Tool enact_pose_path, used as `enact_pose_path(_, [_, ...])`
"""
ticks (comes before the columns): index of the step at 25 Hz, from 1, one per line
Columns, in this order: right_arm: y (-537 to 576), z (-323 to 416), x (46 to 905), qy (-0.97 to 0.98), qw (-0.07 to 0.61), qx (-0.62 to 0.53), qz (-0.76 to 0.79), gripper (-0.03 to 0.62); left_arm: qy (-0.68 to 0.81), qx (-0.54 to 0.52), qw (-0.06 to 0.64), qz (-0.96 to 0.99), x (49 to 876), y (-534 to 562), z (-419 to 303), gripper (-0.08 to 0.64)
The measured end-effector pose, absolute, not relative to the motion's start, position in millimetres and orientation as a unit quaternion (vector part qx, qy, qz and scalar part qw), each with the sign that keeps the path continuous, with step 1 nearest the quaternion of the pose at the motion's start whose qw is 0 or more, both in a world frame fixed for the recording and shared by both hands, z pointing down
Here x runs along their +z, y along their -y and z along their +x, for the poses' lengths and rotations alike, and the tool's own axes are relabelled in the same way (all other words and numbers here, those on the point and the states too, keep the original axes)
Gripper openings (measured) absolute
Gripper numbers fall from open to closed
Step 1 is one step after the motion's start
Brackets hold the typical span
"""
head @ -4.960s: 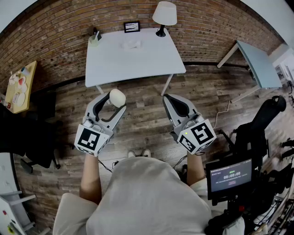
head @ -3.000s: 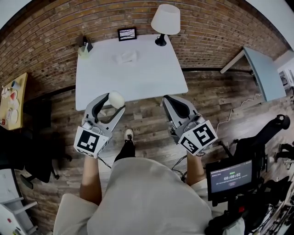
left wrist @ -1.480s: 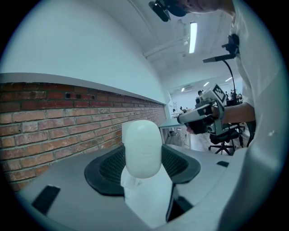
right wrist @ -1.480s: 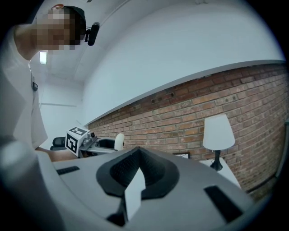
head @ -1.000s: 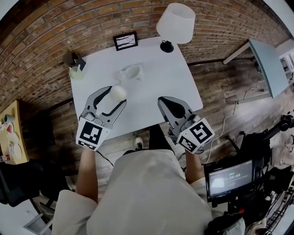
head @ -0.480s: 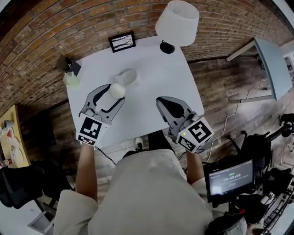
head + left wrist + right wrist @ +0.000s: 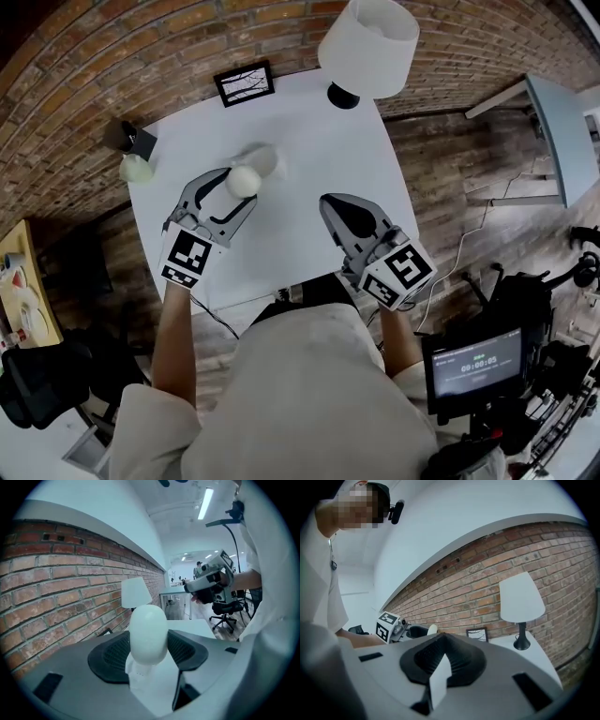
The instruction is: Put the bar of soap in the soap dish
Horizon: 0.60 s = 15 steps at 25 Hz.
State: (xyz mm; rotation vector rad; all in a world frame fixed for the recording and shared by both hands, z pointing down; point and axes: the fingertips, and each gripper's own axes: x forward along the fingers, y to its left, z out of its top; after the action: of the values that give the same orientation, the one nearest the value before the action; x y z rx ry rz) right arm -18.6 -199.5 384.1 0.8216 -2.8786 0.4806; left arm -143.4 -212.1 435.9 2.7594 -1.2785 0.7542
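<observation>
1. Pads [image 7: 112,656] of the left gripper [image 7: 236,186] clamp the bar of soap [image 7: 244,180], a white egg-shaped lump standing upright between them, so the jaws sit wide around it.
2. Jaws of the right gripper [image 7: 331,200] are brought together at the tips, with nothing between them.
3. Soap and left gripper hang over the white table [image 7: 319,150]. From the head view the soap overlaps the near edge of the soap dish [image 7: 261,157], a pale shallow dish. Whether they touch cannot be told.
4. Right gripper sits over the table's near right part, well apart from the left one.
5. Lamp [image 7: 367,37] and picture frame [image 7: 245,83] stand at the far edge by the brick wall [image 7: 112,56]. A pale cup [image 7: 136,169] and a dark box [image 7: 128,137] sit at the far left corner.
</observation>
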Motion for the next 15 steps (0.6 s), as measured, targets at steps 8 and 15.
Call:
enact_pose_path(8, [219.9,-19.0,406.7,0.941,0.063,0.184,0.276,0.000,0.392,0.255,0.027,0.884,466.0,236.0,-146.7,0.250])
enact_pose_path(15, [233.5,-19.6,422.3,0.937,0.077,0.193,0.280,0.000,0.371,0.271,0.042,0.887,493.6,253.6,-144.9,0.250])
